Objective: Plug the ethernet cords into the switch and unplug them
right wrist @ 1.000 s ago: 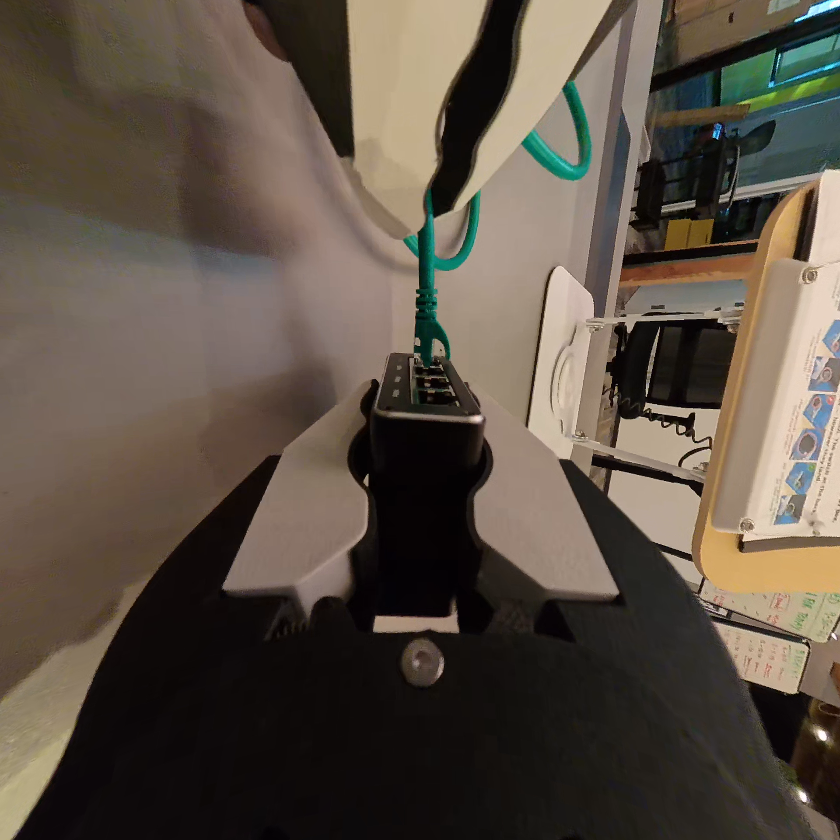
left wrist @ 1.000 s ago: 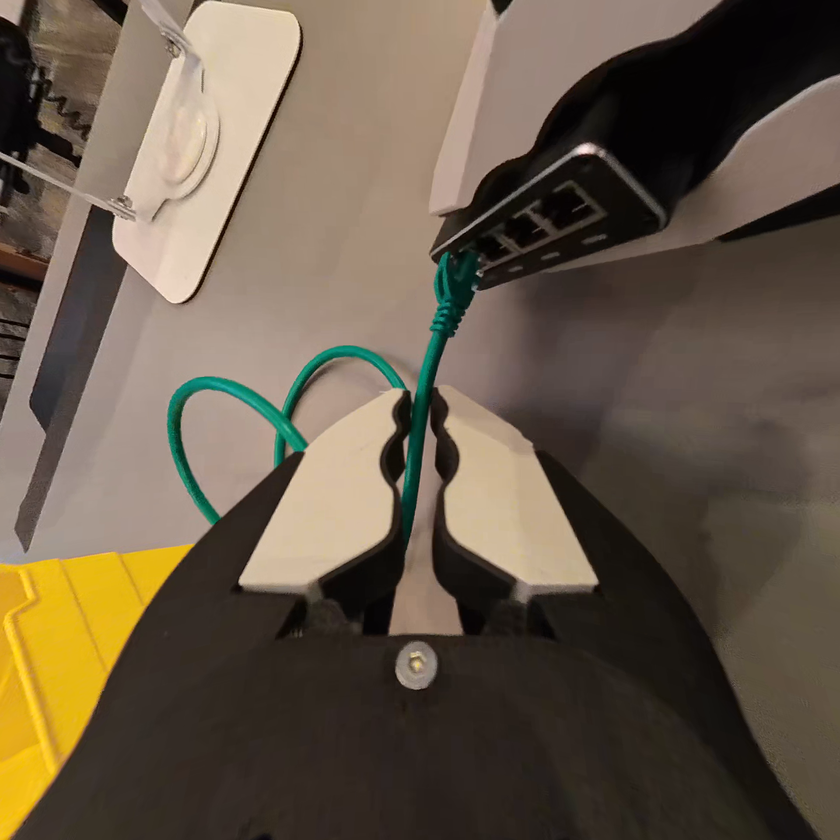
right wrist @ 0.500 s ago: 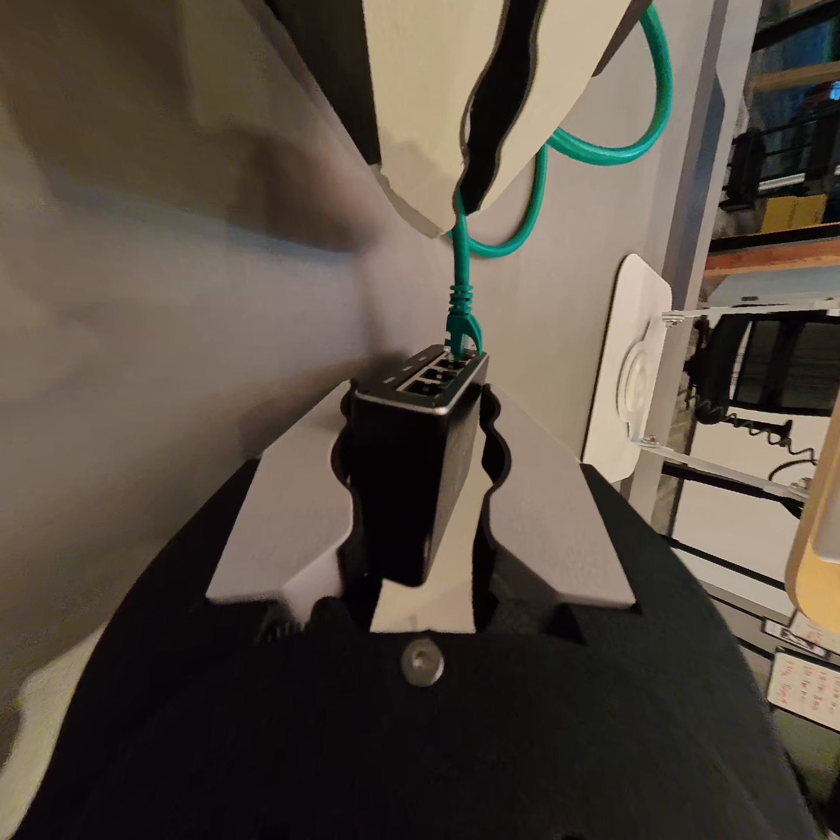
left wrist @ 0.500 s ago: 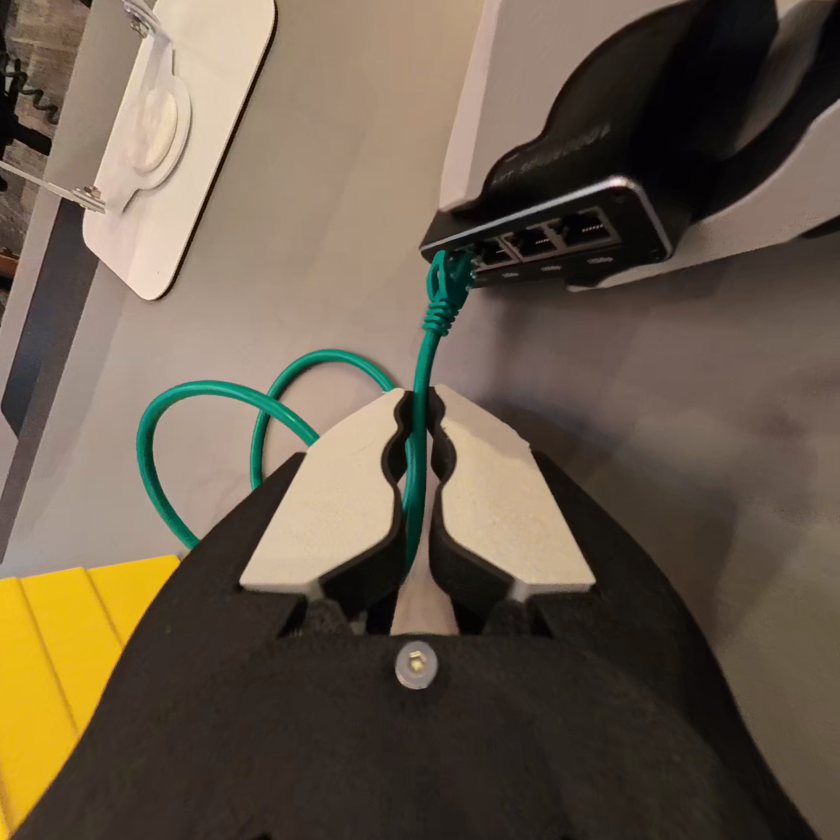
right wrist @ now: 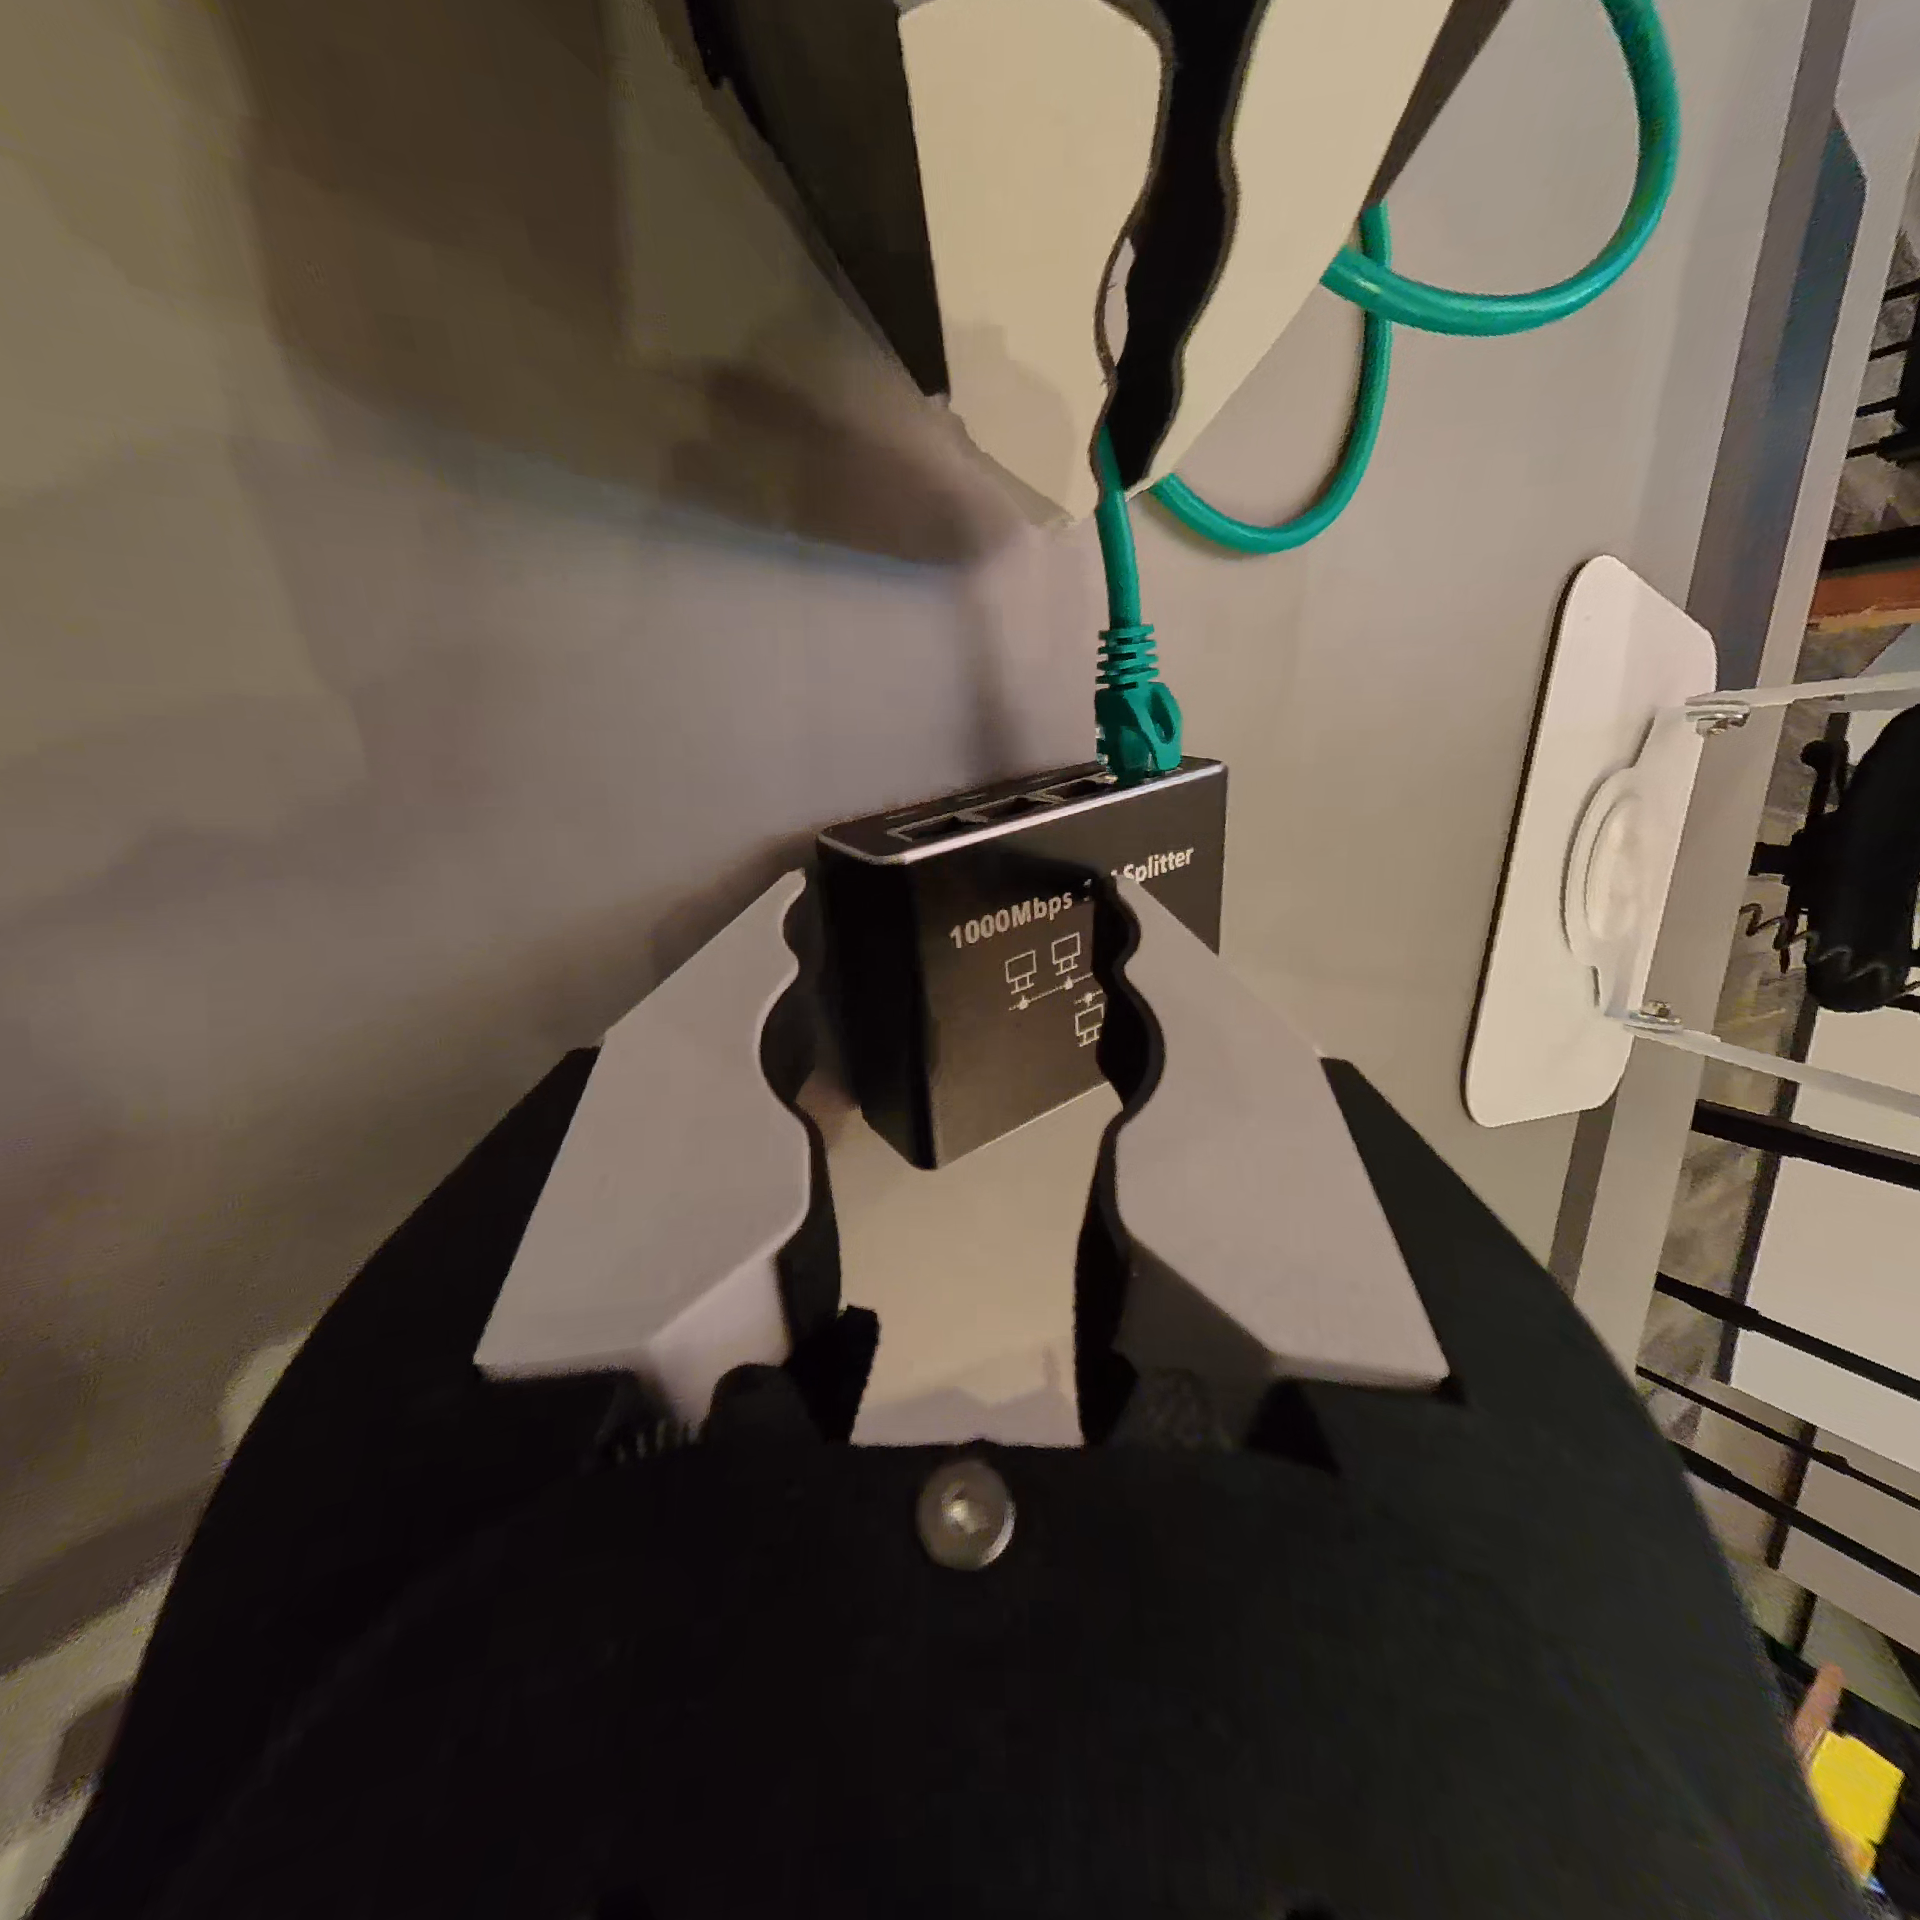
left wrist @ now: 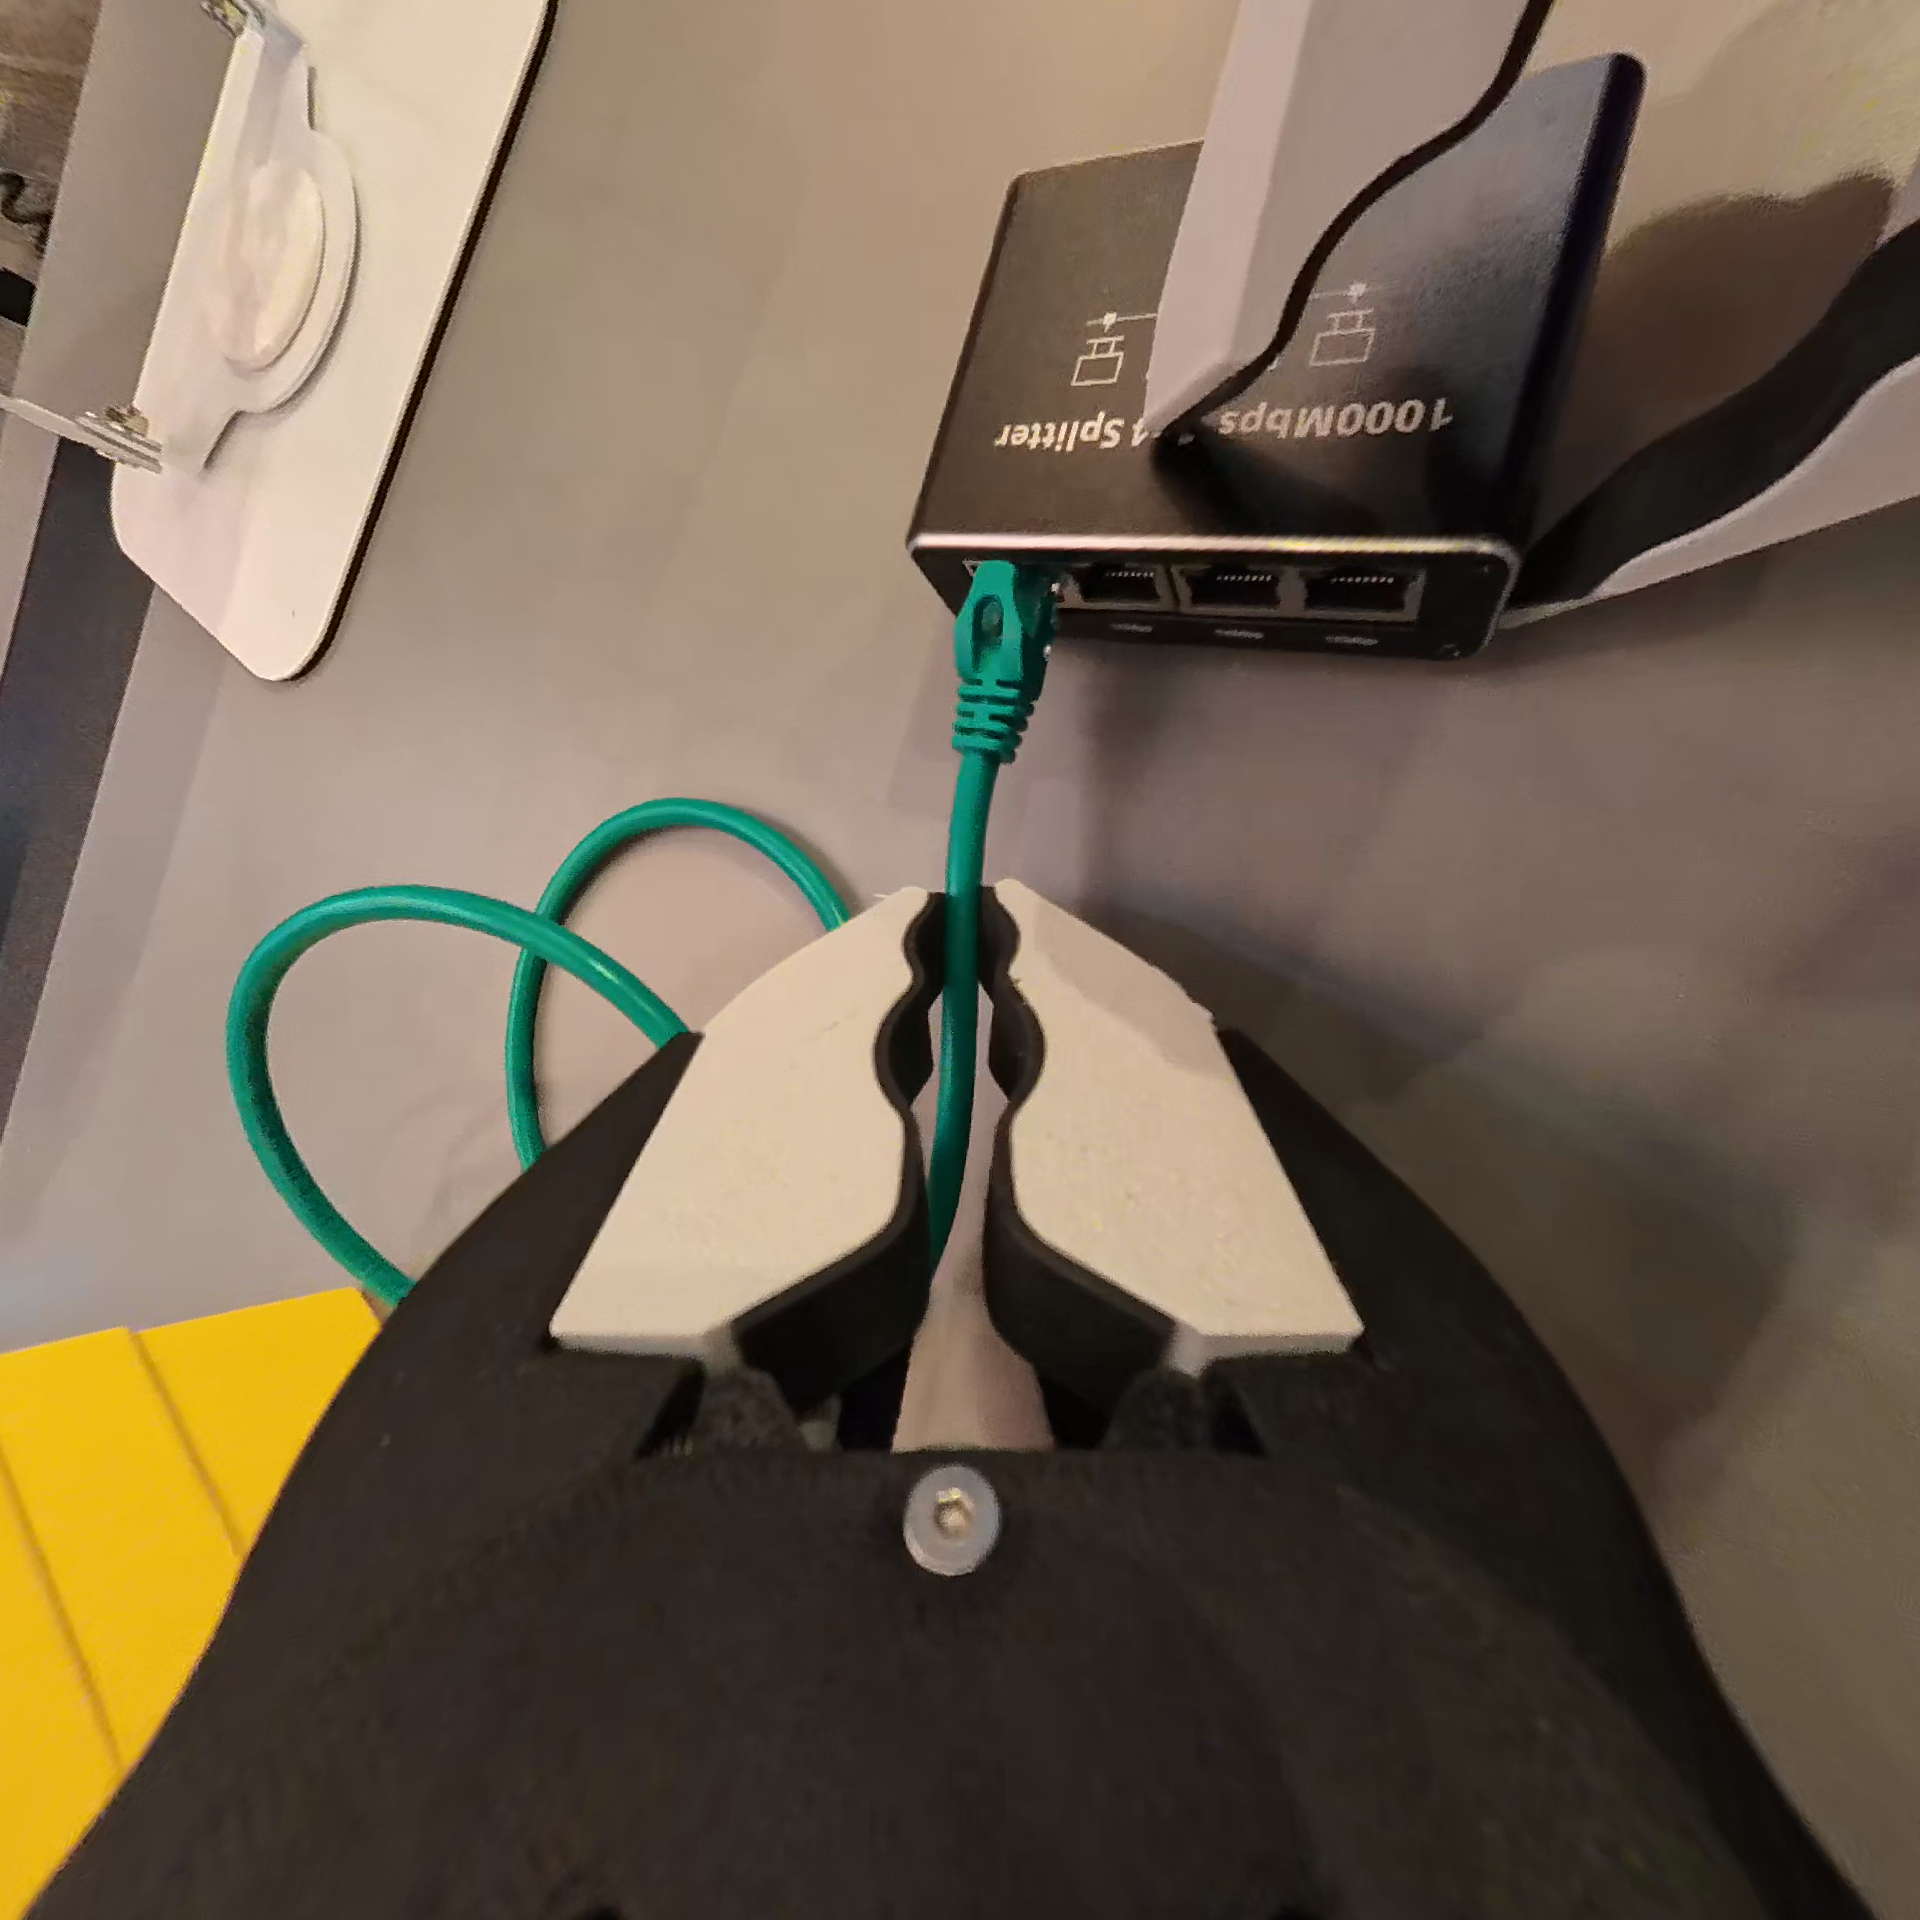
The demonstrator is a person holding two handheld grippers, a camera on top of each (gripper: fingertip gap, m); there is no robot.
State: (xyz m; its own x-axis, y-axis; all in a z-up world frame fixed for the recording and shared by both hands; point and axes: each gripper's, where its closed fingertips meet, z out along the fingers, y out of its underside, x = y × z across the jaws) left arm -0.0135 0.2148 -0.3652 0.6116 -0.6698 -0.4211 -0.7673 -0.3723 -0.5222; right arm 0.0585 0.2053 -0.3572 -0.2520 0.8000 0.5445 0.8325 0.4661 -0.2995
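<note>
Green ethernet cord (left wrist: 961, 1039) sits clenched in the left gripper (left wrist: 961, 914) — its plug seated in the end port of the black switch (right wrist: 997, 997), which the right gripper (right wrist: 951, 914) grasps above the grey bench (left wrist: 1455, 987).

Black switch (left wrist: 1288, 312) with white markings, four front ports, held off grey tabletop (left wrist: 675, 416). Green ethernet cord (left wrist: 961, 997) plugged into end port, slack looped on tabletop.
</note>
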